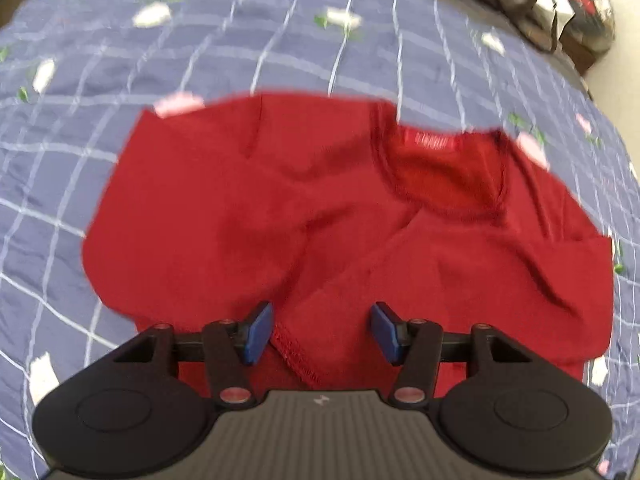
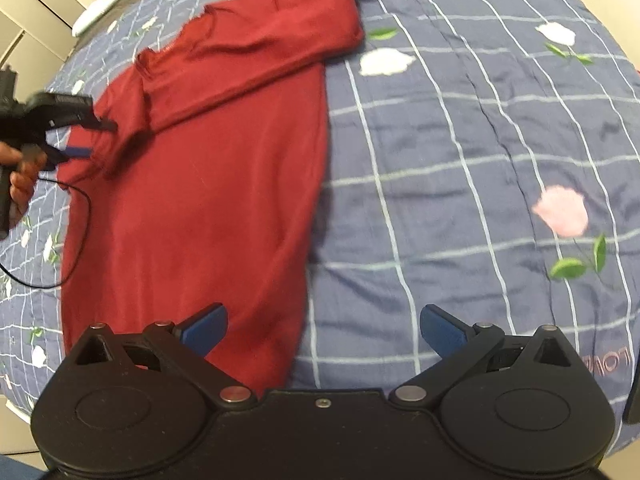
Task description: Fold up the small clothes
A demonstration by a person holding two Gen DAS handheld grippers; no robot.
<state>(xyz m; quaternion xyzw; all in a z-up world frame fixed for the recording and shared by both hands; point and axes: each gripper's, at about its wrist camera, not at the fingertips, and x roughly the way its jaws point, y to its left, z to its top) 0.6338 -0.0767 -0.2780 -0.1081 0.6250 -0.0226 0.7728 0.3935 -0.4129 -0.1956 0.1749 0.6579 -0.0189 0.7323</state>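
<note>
- On the blue checked bedspread printed with white and pink flowers, a red long-sleeved top lies spread flat, with one sleeve folded across the chest in the right wrist view.
- At the far left of the right wrist view, a person's hand holds the left gripper by the top's edge, near the shoulder; a thin black cable trails from it over the cloth.
- In the left wrist view, the left gripper stands partly open, its blue pads either side of a stitched cuff and not pinching it.
- Beyond it the neckline with its red label faces the camera.
- At upper right of that view, dark crumpled bags sit off the bedspread.
- The right gripper is spread wide and holds nothing, its left pad over the top's hem and its right pad over bare bedspread.
</note>
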